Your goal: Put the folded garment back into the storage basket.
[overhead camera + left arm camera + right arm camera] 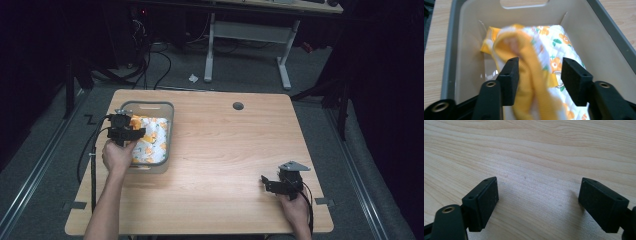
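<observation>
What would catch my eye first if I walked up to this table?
Probably the bright orange-and-white flowered cloth lying in the grey tub at the table's left side, with the left gripper open over it and a yellow ribbed fold between its jaws. Next, the right gripper, open over bare wood near the table's front right corner.

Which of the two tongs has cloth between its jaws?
The left tongs, over the grey bin: a yellow-edged, orange-printed cloth hangs between its parted jaws. The right tongs stand open over bare wooden table.
</observation>
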